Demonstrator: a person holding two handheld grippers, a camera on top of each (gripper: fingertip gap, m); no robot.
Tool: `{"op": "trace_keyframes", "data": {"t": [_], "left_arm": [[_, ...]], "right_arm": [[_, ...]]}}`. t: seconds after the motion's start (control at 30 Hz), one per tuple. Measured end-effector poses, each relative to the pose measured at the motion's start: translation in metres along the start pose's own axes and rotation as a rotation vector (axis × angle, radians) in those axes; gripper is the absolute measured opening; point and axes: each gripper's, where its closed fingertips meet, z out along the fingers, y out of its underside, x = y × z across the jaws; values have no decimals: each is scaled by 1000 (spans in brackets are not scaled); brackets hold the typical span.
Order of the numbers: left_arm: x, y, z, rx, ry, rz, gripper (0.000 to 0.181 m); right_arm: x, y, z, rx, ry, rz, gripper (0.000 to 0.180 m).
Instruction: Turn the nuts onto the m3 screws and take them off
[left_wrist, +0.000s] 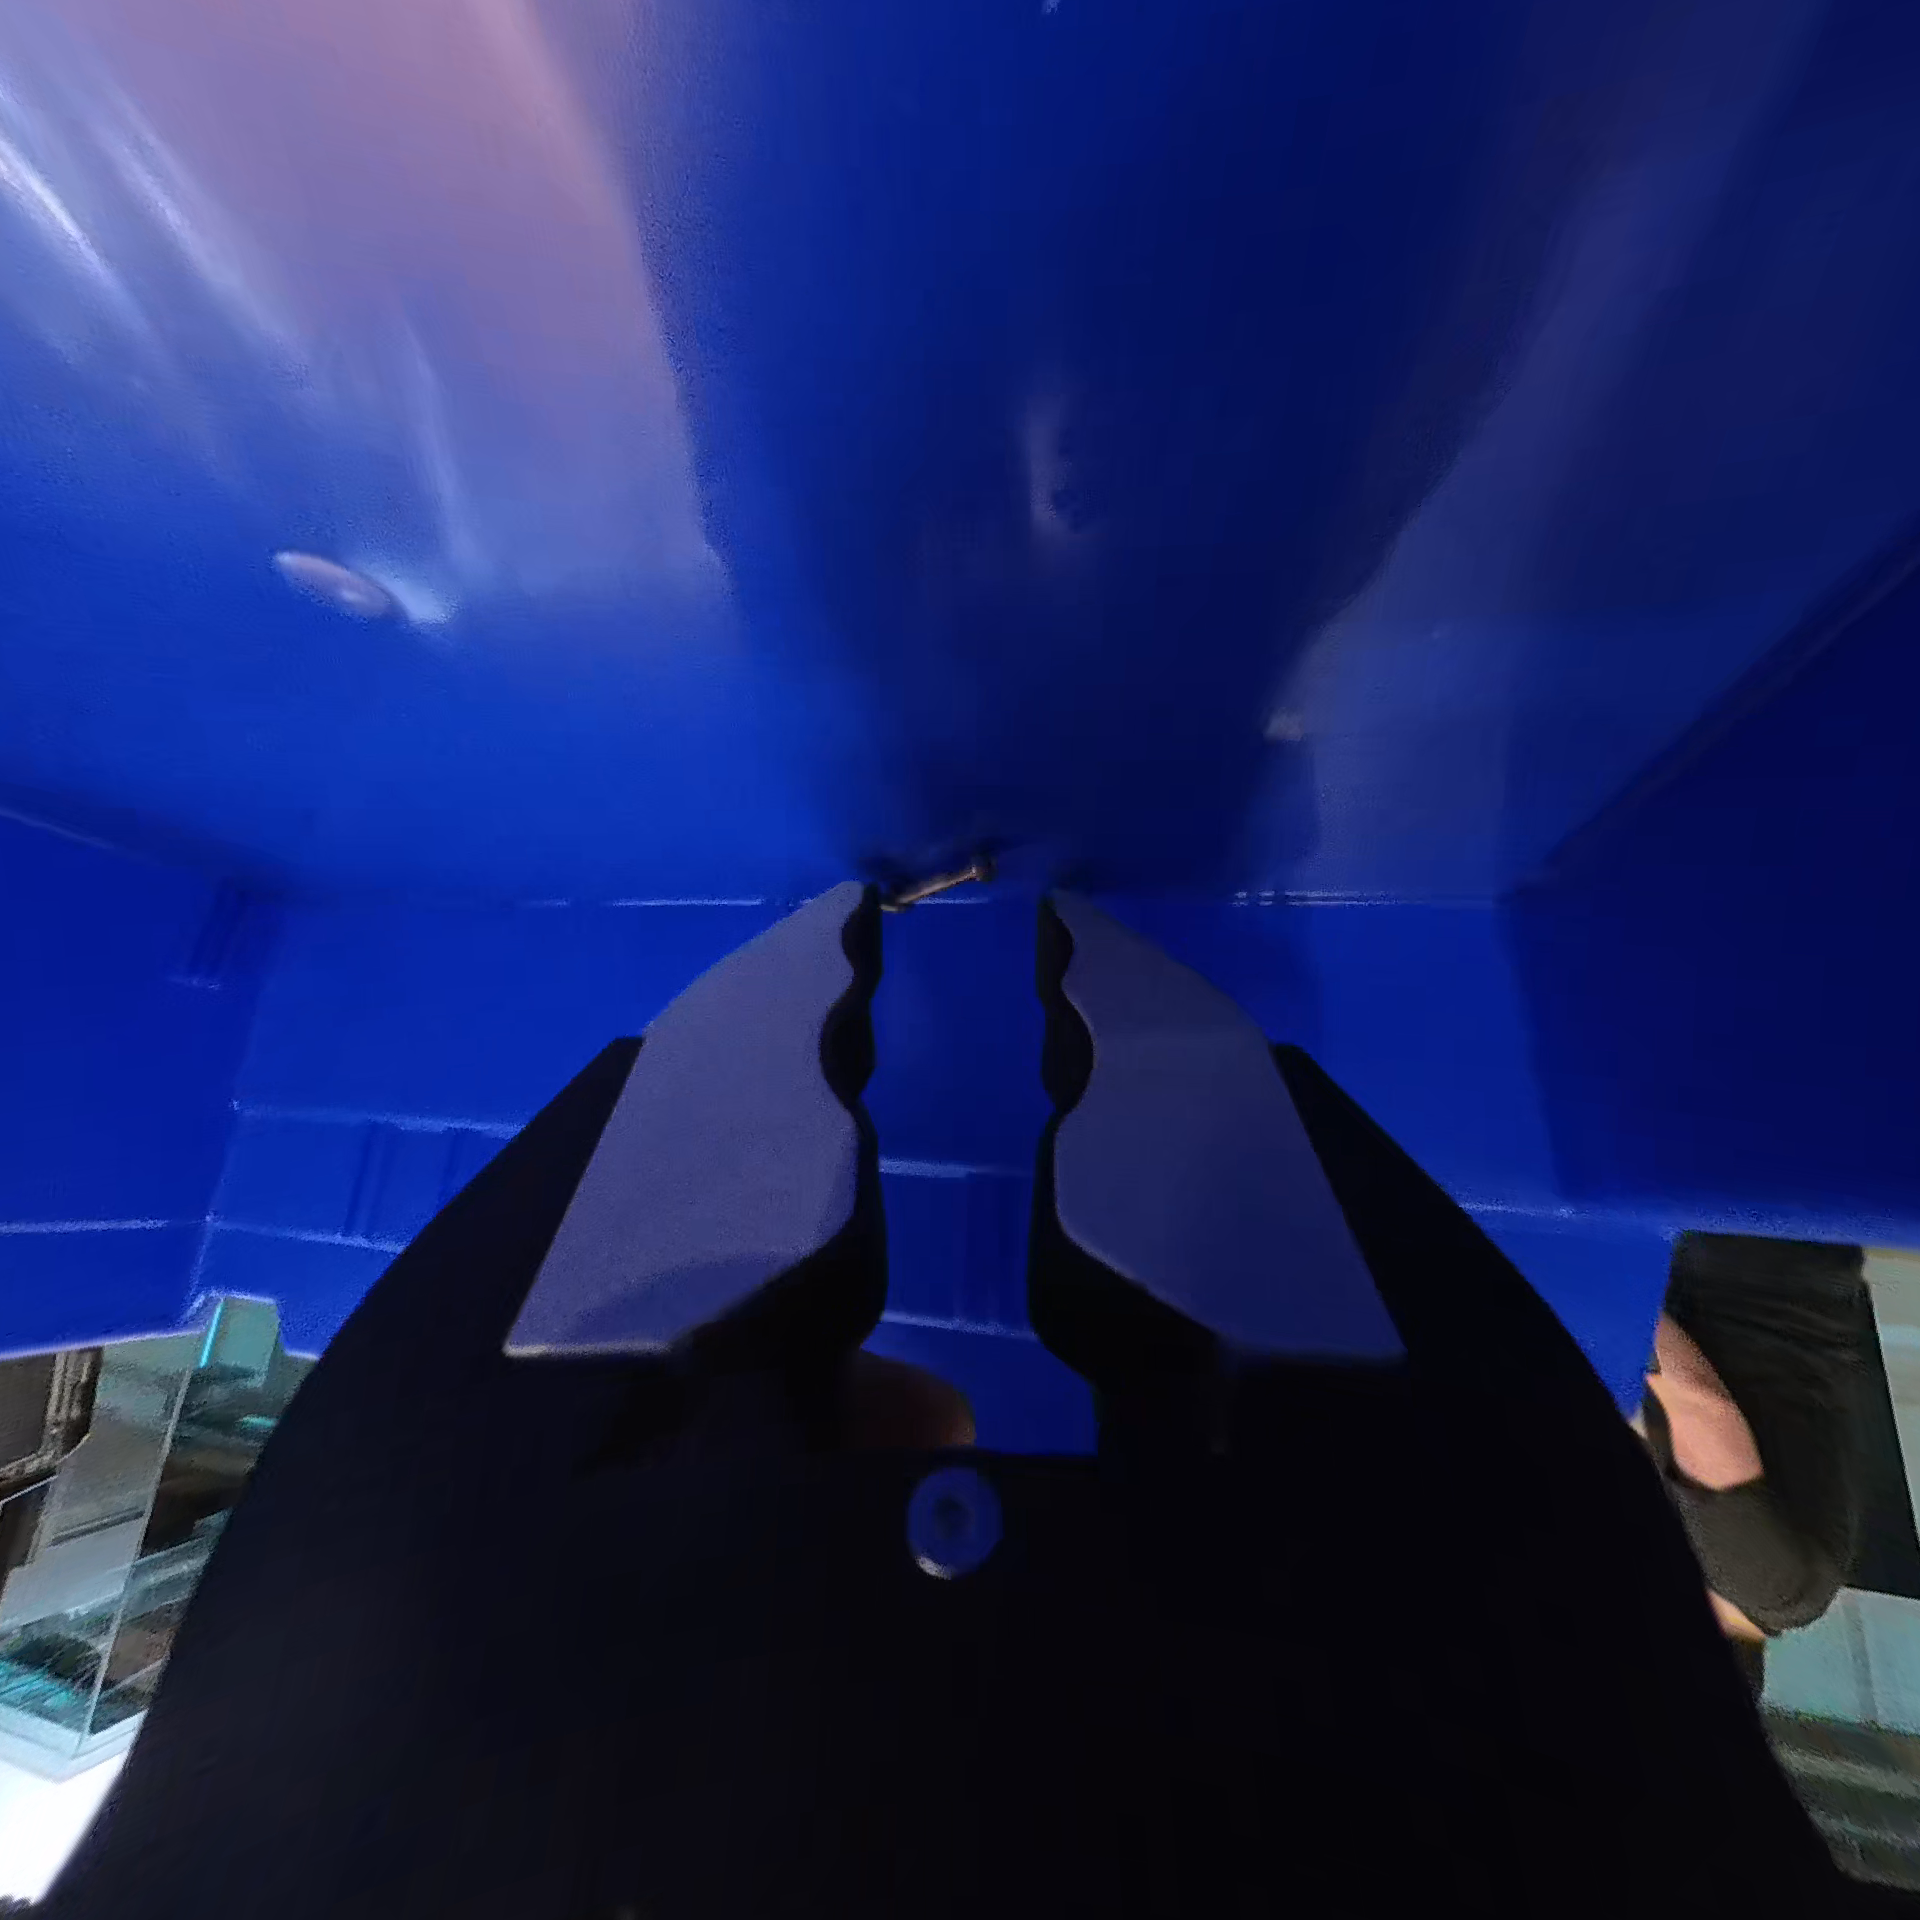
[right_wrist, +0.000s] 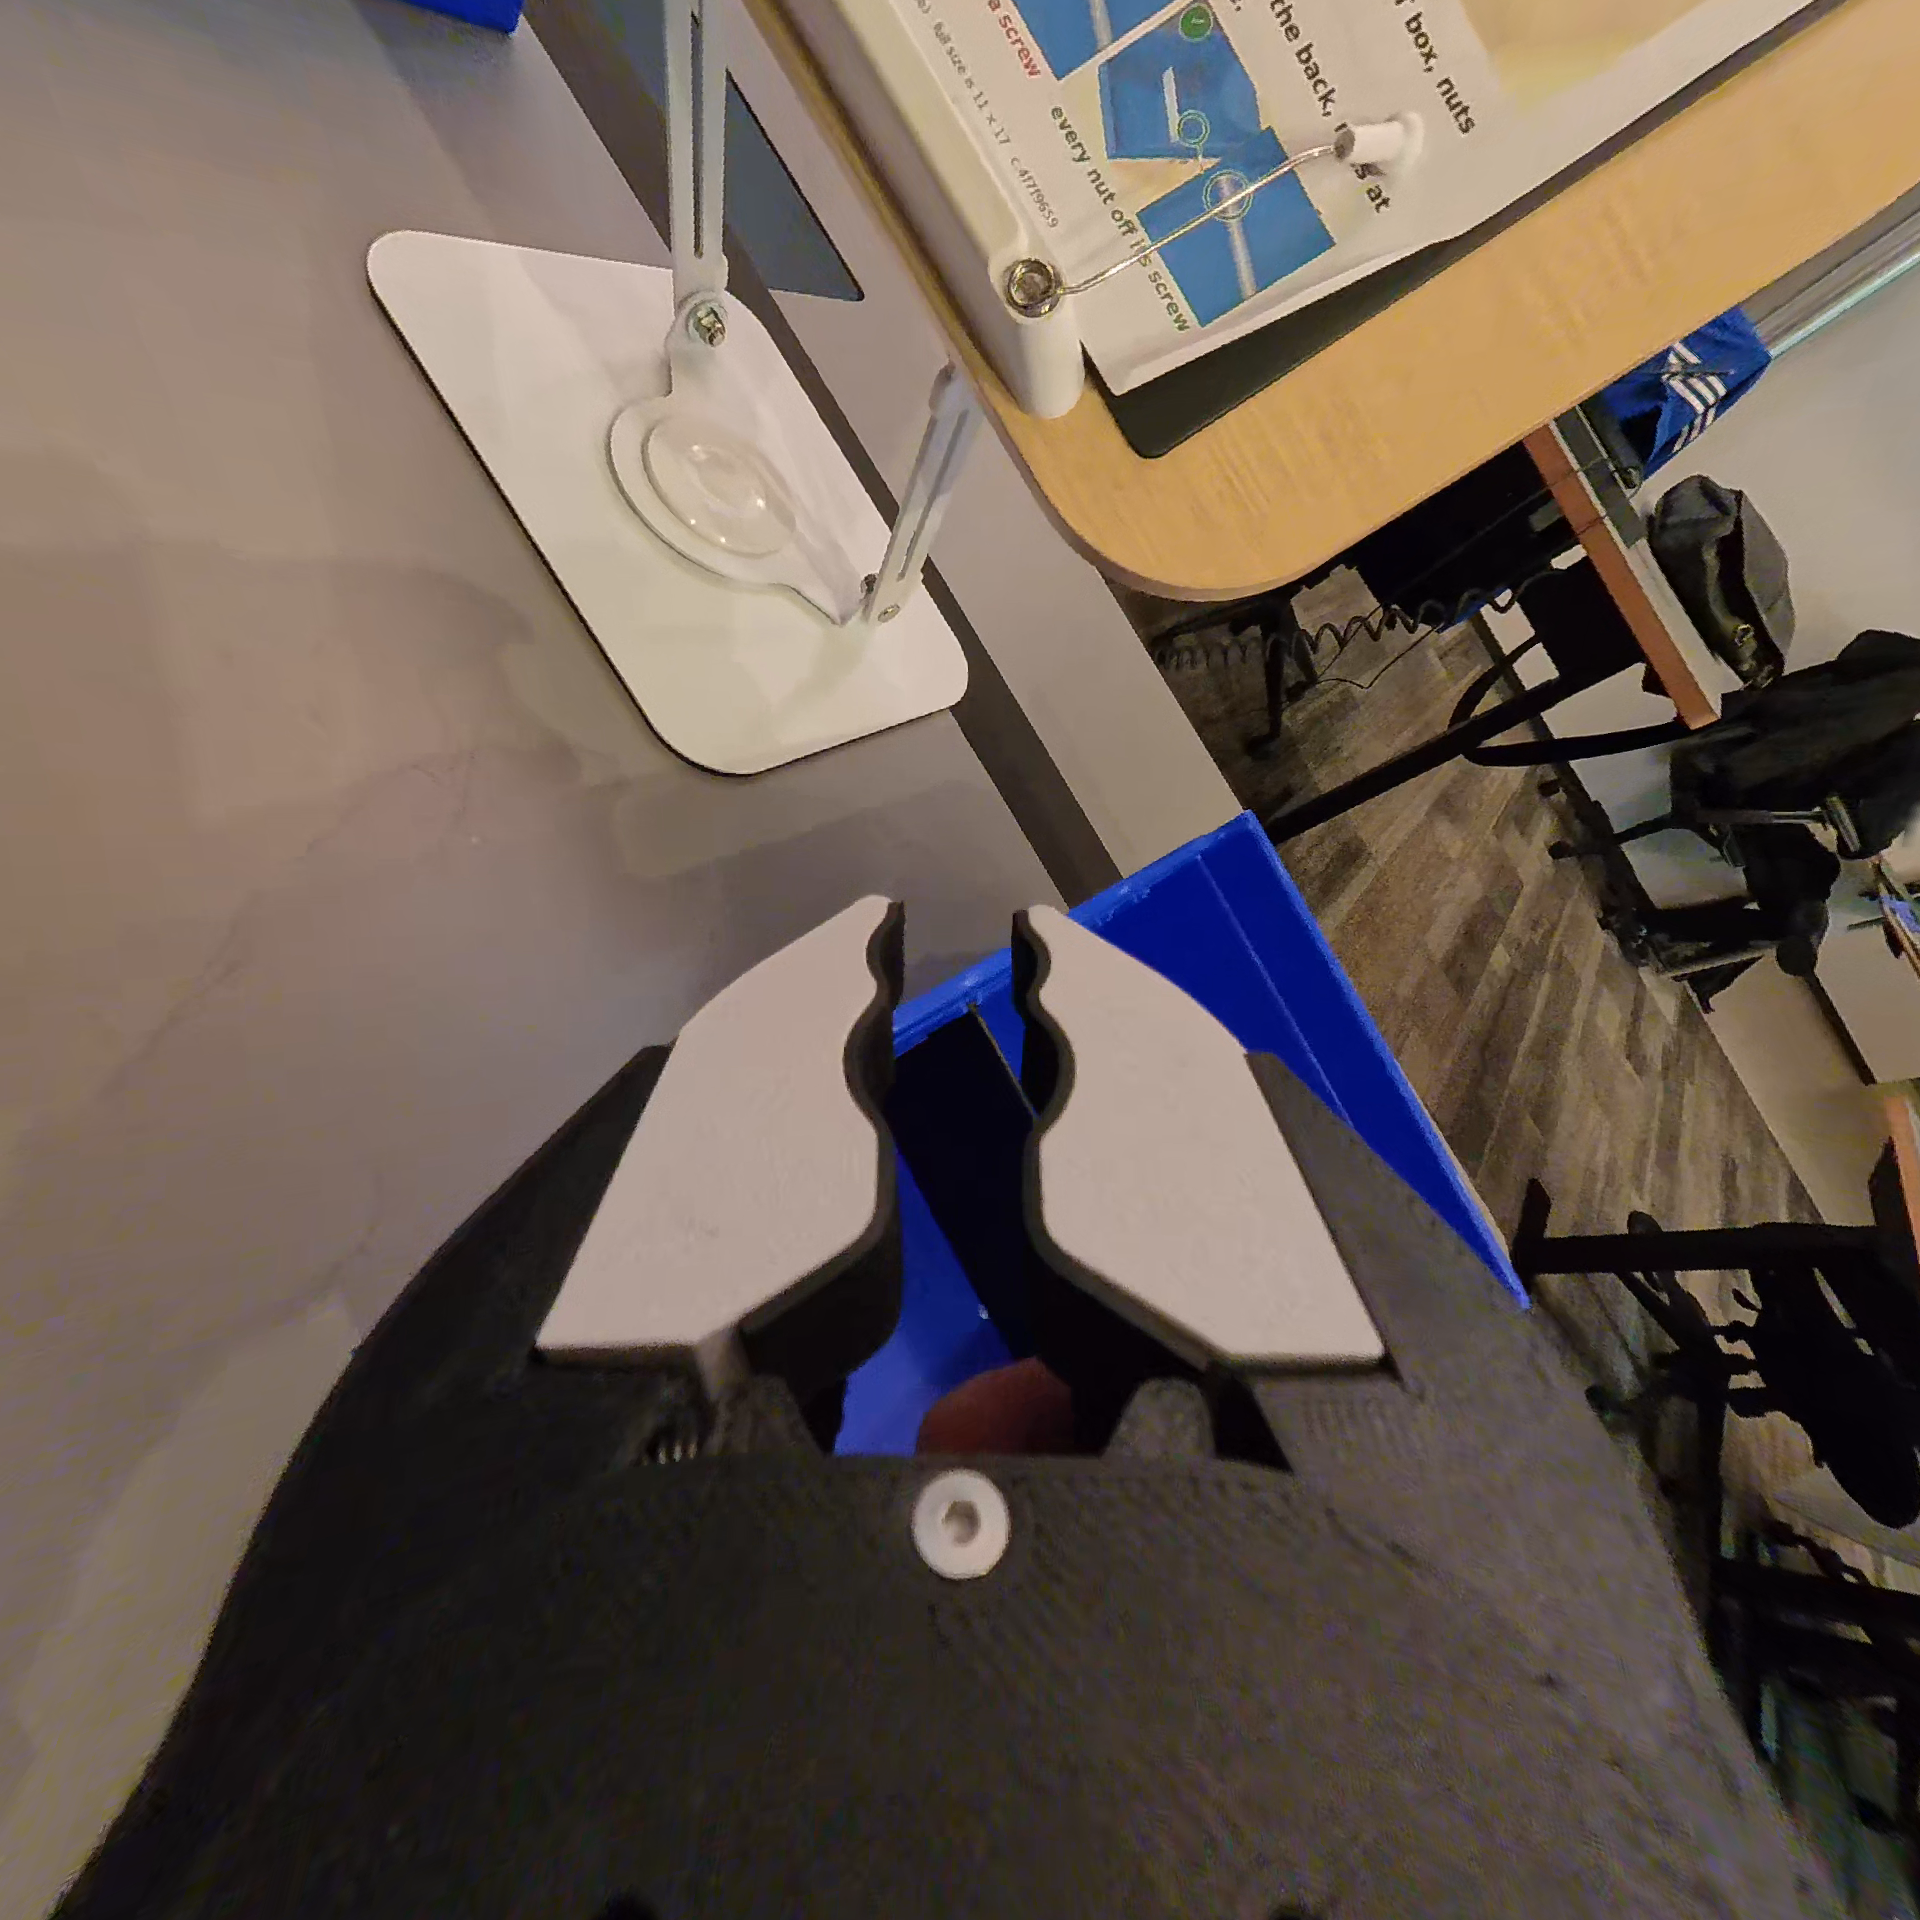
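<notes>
In the left wrist view my left gripper (left_wrist: 956, 902) is deep inside a blue box (left_wrist: 935, 416), its jaws open with a narrow gap. A small metal screw (left_wrist: 940, 881) lies at the box's inner corner just past the fingertips, closest to the left one; I cannot tell whether it touches. Two small blurred bumps (left_wrist: 343, 587) (left_wrist: 1055, 488) show on the blue wall; I cannot tell what they are. In the right wrist view my right gripper (right_wrist: 958, 920) is open and empty, above the blue box's edge (right_wrist: 1247, 987) by the grey table (right_wrist: 260, 727).
A white stand base (right_wrist: 520, 343) with a clear lens (right_wrist: 717, 499) and thin arms stands on the grey table. A wooden board (right_wrist: 1351, 416) holds a printed sheet (right_wrist: 1195, 125) under a wire clip. The floor and dark chair legs (right_wrist: 1766, 831) lie right. A gloved hand (left_wrist: 1745, 1475) shows outside the box. The tips of one gripper are about 60 cm away from the tips of the other.
</notes>
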Motion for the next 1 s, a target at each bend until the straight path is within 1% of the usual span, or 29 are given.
{"op": "trace_keyframes", "data": {"t": [0.03,0.07,0.1,0.23,0.37,0.43,0.5,0.53,0.6,0.63,0.7,0.77,0.83,0.87,0.93,0.97,1.0], "left_arm": [[-2,1,1,-6,-15,-3,27],[-5,0,1,4,-33,-18,9],[-4,-1,2,14,-31,-31,1],[-7,0,2,26,-65,-80,0],[-15,-1,-5,77,-121,-188,2],[-21,0,-18,155,-150,-301,2],[-32,10,-43,235,-240,-424,2],[-35,13,-61,326,-264,-526,2],[-38,15,-113,565,-358,-709,2],[-34,14,-141,683,-396,-773,2],[-21,-2,-208,1023,-470,-844,2],[-1,-19,-267,1297,-521,-867,2],[23,-47,-318,1564,-520,-836,1],[34,-62,-339,1677,-510,-816,2],[51,-91,-371,1894,-447,-777,1],[58,-107,-382,1981,-399,-742,1],[63,-120,-390,2032,-380,-714,1]], "right_arm": [[0,0,0,2,-2,1,20],[0,-1,0,4,-3,3,20],[1,-1,-1,4,2,2,20],[3,-3,-3,13,11,5,19],[0,-7,-5,30,-4,10,18],[-6,-15,-8,58,-24,13,18],[-14,-27,-12,102,-55,19,18],[-20,-36,-15,130,-74,17,19],[-37,-61,-25,225,-120,13,18],[-45,-77,-31,289,-129,8,13],[-71,-110,-45,412,-197,31,11],[-107,-137,-53,487,-291,35,14],[-144,-156,-55,534,-380,42,19],[-160,-165,-54,557,-411,46,20],[-189,-173,-46,549,-444,36,28],[-200,-177,-43,551,-459,32,29],[-209,-181,-42,561,-481,48,30]]}}
